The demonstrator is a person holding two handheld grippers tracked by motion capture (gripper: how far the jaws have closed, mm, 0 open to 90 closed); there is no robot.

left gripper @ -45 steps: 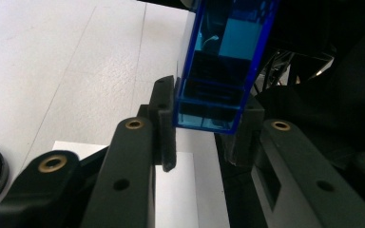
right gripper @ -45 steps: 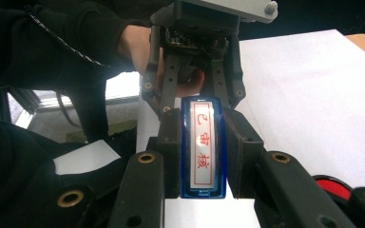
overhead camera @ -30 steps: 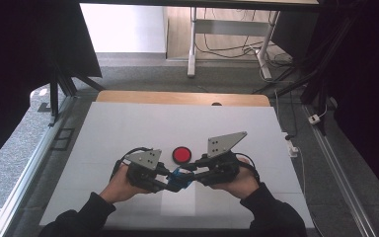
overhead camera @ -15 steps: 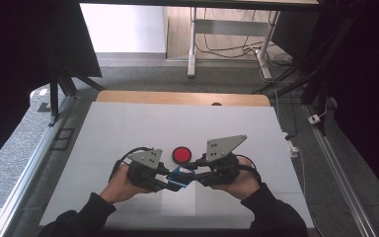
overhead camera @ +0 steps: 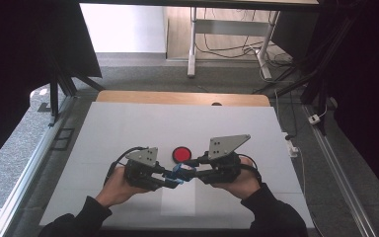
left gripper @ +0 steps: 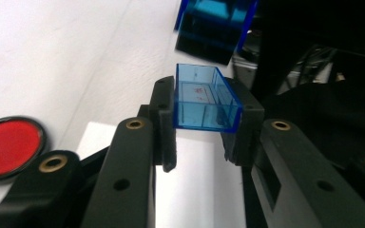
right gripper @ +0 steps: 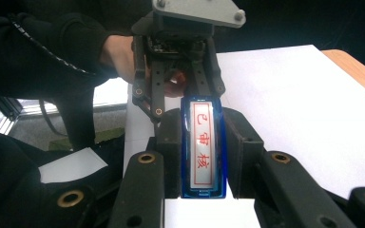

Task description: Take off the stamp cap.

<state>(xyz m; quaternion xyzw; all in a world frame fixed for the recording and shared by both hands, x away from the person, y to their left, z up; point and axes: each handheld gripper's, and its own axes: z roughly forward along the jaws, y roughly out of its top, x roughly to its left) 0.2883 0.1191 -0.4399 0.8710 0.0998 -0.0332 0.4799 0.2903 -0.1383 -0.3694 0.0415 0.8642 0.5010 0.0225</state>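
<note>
Nothing had shifted since the earlier frame; both hands stayed put. Left tool [overhead camera: 170, 181] was clamped on a transparent blue plastic cap [left gripper: 206, 100]. Right tool [overhead camera: 186, 173] was clamped on a blue rectangular stamp with red characters on its white face [right gripper: 203, 148]. They met tip to tip above the white desk [overhead camera: 128, 128]. Just beyond lay a round red ink pad [overhead camera: 181, 154].
</note>
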